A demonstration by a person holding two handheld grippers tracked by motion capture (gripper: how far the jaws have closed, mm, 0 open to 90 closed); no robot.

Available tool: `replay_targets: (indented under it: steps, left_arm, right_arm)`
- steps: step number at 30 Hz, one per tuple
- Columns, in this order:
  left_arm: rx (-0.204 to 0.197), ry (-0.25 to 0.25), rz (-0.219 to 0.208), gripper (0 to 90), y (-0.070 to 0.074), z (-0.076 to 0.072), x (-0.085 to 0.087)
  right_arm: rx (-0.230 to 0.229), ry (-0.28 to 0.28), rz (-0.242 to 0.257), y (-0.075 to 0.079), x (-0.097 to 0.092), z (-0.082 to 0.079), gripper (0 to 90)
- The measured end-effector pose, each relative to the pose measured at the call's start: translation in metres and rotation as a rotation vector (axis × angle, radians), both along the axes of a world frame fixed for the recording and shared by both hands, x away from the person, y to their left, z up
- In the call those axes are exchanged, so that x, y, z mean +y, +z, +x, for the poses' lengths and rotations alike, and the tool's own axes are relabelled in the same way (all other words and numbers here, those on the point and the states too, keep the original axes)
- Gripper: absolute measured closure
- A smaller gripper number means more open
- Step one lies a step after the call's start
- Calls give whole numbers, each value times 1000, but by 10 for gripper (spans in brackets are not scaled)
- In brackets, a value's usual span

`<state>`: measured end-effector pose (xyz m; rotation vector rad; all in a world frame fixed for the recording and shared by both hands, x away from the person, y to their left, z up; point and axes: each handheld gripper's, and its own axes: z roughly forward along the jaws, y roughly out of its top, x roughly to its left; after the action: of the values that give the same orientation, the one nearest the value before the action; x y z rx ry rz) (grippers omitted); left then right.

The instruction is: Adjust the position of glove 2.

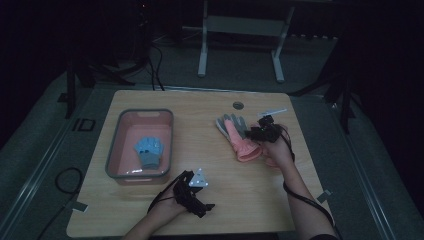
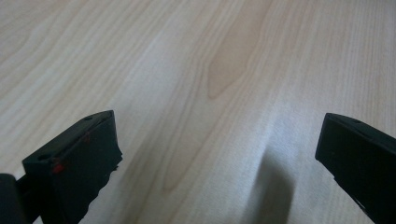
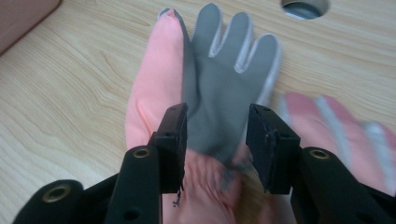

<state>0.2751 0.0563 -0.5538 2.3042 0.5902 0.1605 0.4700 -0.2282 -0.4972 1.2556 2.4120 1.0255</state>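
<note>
The wooden surface (image 1: 225,200) carries everything here, pale and grained, with a small round hole (image 1: 238,105) near its far edge. On its left side sits a pink bin (image 1: 114,150) with a grey rim, and a blue glove (image 1: 149,151) lies flat inside it. Right of centre lies a pink-and-grey glove (image 1: 239,135), its grey fingertips pointing toward the far edge. Just beside it, in the right gripper view, part of another pink glove (image 3: 336,126) with pale stripes shows, blurred. The right gripper (image 3: 215,140) is over the pink-and-grey glove's (image 3: 219,88) palm near the cuff, its fingers (image 3: 266,140) set either side of the bunched fabric; whether they press on it I cannot tell. The left gripper (image 1: 192,192) rests low near the front edge, right of the bin, its fingers (image 2: 79,163) spread wide apart over bare wood.
</note>
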Motion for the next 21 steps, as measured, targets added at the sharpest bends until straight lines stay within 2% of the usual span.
replay_targets:
  steps: [4, 7, 10, 15, 18, 21]
  left_arm:
    - [-1, 4, -14, 0, 0, -2, 2]
    - [-21, 23, -22, 0, 1, -1, 5]
    - [-14, 31, -36, 0, 1, 1, 8]
    - [-21, 41, -35, 0, 1, 1, 11]
    - [-31, 52, -40, 0, 1, 1, 11]
    - [-30, 66, -58, 0, 1, 1, 12]
  right_arm:
    - [21, 14, -25, -9, 12, 10, 581]
    - [37, 8, -75, -18, 19, 17, 612]
    - [57, 1, -99, -25, 23, 20, 657]
    - [63, -7, -104, -28, 26, 19, 824]
    - [52, -36, -90, -24, 28, 16, 871]
    - [27, -68, -52, -16, 31, 5, 881]
